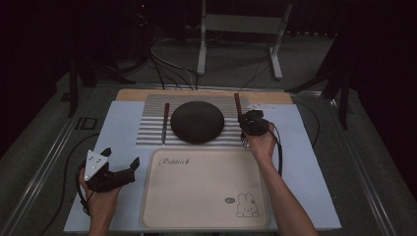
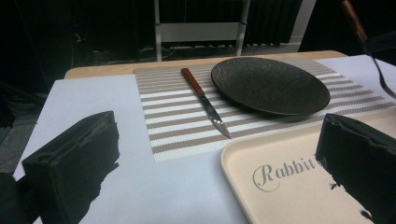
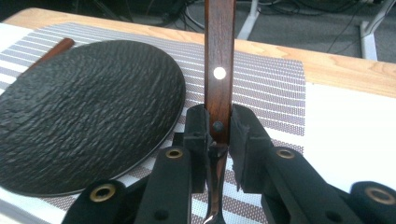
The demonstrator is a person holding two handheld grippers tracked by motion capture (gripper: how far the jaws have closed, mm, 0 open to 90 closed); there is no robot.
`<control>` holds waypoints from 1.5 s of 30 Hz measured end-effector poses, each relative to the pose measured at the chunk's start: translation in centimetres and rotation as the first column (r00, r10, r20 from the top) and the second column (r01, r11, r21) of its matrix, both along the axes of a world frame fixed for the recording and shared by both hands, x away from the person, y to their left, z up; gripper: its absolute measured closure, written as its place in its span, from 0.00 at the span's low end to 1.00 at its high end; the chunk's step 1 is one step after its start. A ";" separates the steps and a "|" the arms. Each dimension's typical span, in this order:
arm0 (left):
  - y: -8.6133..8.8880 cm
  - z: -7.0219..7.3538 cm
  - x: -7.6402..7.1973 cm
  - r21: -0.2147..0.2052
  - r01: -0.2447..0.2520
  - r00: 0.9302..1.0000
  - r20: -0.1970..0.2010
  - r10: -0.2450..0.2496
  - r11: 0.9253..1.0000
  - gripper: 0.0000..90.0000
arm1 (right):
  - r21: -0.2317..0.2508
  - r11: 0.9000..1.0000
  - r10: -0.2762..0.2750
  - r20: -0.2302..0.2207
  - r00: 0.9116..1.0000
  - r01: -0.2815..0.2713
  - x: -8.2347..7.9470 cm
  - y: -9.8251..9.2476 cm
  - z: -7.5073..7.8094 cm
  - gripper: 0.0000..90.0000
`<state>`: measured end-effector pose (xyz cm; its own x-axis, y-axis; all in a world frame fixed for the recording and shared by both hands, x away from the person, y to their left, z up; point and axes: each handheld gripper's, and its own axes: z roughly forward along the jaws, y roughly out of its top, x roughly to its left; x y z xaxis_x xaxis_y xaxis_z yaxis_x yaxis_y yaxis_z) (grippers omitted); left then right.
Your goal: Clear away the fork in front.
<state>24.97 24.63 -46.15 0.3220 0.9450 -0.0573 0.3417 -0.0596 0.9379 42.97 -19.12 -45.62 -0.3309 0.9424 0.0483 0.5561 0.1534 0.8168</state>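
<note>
Right claw (image 3: 218, 135) pinches fork handle (image 3: 219, 70); left claw (image 1: 120, 160) gapes.

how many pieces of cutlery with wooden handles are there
2. A knife lies on the striped mat, left of the dark plate. The second piece, right of the plate, is clamped in the right gripper; its working end is mostly hidden.

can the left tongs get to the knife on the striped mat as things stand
Probably yes. The left tongs are open and empty, and the knife lies alone on the striped mat, beside the dark plate, with only bare table between.
</note>
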 end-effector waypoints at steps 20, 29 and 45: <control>-2.8 0.9 1.6 0.002 0.069 0.997 -0.037 -0.069 0.998 0.00 | 0.004 0.997 0.073 0.091 0.993 -0.073 -3.7 -1.6 1.5 0.86; -5.1 1.5 2.9 -0.001 0.129 0.991 -0.036 -0.129 0.992 0.00 | -0.006 0.993 0.114 0.115 0.987 -0.114 -5.2 -1.1 1.6 0.86; -6.9 2.7 3.8 -0.023 0.177 0.984 -0.016 -0.178 0.984 0.00 | -0.001 0.985 0.169 0.173 0.970 -0.171 -7.5 -0.8 2.9 0.86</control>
